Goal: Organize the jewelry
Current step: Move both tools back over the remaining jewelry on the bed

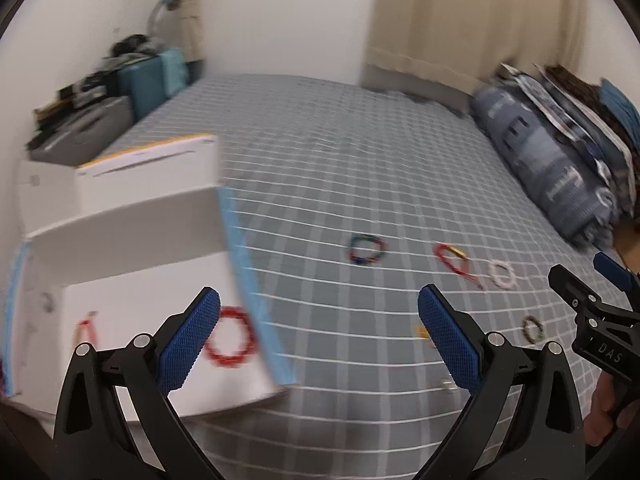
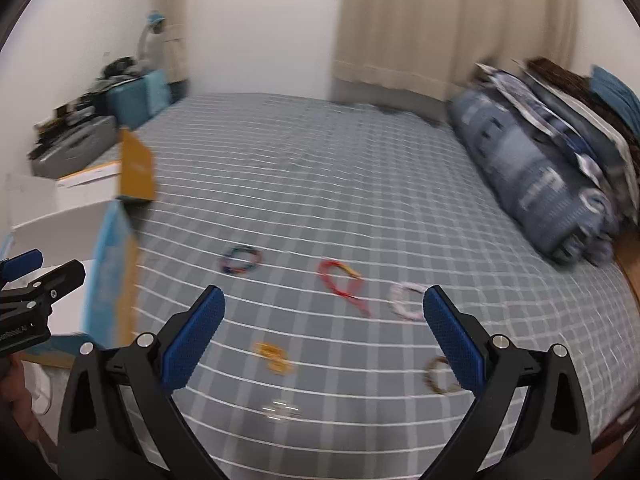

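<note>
Several bracelets lie on the grey checked bed (image 2: pixel 360 184): a multicoloured one (image 2: pixel 241 261), a red one with a tail (image 2: pixel 343 282), a pale pink one (image 2: pixel 406 301), a brown one (image 2: pixel 440 376), a yellow piece (image 2: pixel 274 357) and a small clear piece (image 2: pixel 282 408). A white open box (image 1: pixel 132 332) at the left holds a red bead bracelet (image 1: pixel 230 337) and a small red piece (image 1: pixel 86 330). My left gripper (image 1: pixel 318 340) is open and empty by the box's right edge. My right gripper (image 2: pixel 322 338) is open and empty above the loose bracelets.
A second white box with a yellow edge (image 1: pixel 148 172) stands behind the open one. Folded blue bedding (image 2: pixel 536 172) lies along the bed's right side. Suitcases and clutter (image 1: pixel 120 80) stand beyond the far left corner. Curtains (image 2: pixel 440 20) hang behind.
</note>
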`<state>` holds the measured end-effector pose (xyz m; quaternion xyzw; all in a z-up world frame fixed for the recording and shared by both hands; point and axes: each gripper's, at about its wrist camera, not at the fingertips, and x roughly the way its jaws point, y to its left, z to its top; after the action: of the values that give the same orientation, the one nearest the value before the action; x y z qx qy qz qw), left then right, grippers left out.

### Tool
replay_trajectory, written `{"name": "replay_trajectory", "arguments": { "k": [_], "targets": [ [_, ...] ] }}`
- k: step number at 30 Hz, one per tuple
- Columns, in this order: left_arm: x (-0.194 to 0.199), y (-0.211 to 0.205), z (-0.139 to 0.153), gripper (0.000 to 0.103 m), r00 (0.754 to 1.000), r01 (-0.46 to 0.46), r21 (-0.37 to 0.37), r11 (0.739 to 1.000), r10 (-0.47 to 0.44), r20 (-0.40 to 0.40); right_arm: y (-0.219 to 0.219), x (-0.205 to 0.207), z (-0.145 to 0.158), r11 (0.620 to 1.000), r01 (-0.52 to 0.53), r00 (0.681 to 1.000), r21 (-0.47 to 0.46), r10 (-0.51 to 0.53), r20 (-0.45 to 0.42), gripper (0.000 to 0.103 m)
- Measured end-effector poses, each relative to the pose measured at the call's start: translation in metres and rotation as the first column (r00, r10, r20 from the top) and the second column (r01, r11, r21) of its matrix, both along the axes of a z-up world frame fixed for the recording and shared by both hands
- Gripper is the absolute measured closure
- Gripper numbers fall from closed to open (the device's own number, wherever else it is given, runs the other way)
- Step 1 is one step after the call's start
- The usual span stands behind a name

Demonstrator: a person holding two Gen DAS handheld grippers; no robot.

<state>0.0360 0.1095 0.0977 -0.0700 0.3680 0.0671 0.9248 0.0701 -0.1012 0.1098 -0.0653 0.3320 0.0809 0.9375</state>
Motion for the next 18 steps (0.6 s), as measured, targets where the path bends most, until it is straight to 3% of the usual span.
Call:
{"name": "replay_trajectory", "arguments": {
  "k": [4, 8, 18],
  "targets": [
    [0.027, -0.05, -0.018, 0.006, 0.996, 0.09, -0.033, 0.995, -0.09, -0.018, -0.055, 0.01, -0.018, 0.996, 0.092, 0.995, -0.017, -0.093, -0.027, 0.007],
    [0.051, -0.089, -0.039, 0.006, 0.987, 0.153, -0.017, 0.988, -0.154, -0.051, -0.092, 0.021, -0.038, 0.987, 0.156, 0.986, -0.027, -0.158, -0.059, 0.007],
    [0.091, -0.117, -0.099, 0.006, 0.972, 0.182, -0.018, 0.983, -0.183, -0.15, -0.138, 0.057, -0.107, 0.978, 0.206, 0.963, -0.033, -0.209, -0.171, 0.007]
  ]
}}
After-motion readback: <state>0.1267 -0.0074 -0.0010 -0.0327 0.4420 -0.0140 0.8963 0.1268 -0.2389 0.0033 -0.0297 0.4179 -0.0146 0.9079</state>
